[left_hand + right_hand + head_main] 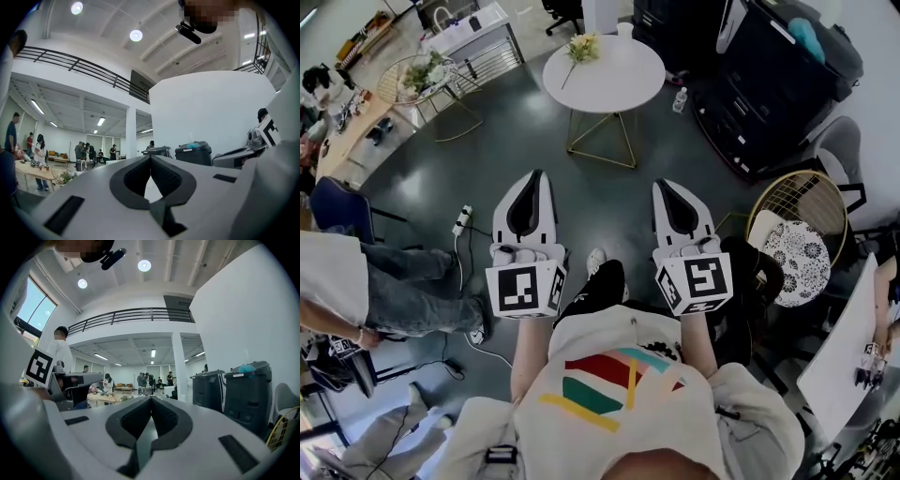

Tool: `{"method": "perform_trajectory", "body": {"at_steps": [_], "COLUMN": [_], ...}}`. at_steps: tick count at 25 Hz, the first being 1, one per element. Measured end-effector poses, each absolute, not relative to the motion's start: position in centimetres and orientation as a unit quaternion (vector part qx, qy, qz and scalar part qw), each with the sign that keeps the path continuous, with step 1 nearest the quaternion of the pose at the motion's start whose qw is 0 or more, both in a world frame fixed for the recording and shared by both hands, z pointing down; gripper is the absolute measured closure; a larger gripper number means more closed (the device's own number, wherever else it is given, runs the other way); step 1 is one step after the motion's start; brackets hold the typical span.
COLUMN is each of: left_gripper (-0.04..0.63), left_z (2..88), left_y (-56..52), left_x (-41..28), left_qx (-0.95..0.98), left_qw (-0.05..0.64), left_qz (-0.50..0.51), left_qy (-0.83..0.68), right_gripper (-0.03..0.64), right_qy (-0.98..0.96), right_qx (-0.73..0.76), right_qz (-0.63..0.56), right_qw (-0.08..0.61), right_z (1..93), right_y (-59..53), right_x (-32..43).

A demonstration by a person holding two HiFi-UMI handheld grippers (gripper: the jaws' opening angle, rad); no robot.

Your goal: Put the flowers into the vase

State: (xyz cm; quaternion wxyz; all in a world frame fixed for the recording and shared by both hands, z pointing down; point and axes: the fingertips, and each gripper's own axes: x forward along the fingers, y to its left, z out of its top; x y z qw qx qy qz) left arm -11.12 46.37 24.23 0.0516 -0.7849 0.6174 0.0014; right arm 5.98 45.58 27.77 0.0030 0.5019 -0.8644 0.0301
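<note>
Left gripper [531,176] and right gripper [667,186] hang clenched, empty, far from what seem flowers [582,47]; arriving unopened would probably knock them aside.

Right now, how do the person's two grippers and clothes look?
Both the left gripper and right gripper are white, wedge-shaped shells tapering to a point, with black ribbed fingers inside. Each carries a white cube with black square markers. The person wears a white T-shirt with red, green and yellow stripes.
</note>
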Motion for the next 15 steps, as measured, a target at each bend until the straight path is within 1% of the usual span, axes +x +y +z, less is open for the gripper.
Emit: {"method": "perform_trajectory", "body": {"at_steps": [7,15], "left_gripper": [0.586,0.586], "left_z": [24.5,24.0], "left_y": [44.8,39.7], "left_x": [-11.8,-9.1], "left_qx": [-0.781,-0.802], "left_qw": [0.042,0.044], "left_qz": [0.012,0.031], "left_qy": [0.623,0.595], "right_gripper": [0.606,0.606], "right_qy": [-0.867,-0.846], "right_qx": [0.496,0.532], "right_qz": [0.022,0.024], "right_qw": [0.028,0.027], "right_z": [28.8,28.5], "right_y": [46.1,41.1], "right_x": [6.1,9.1]}}
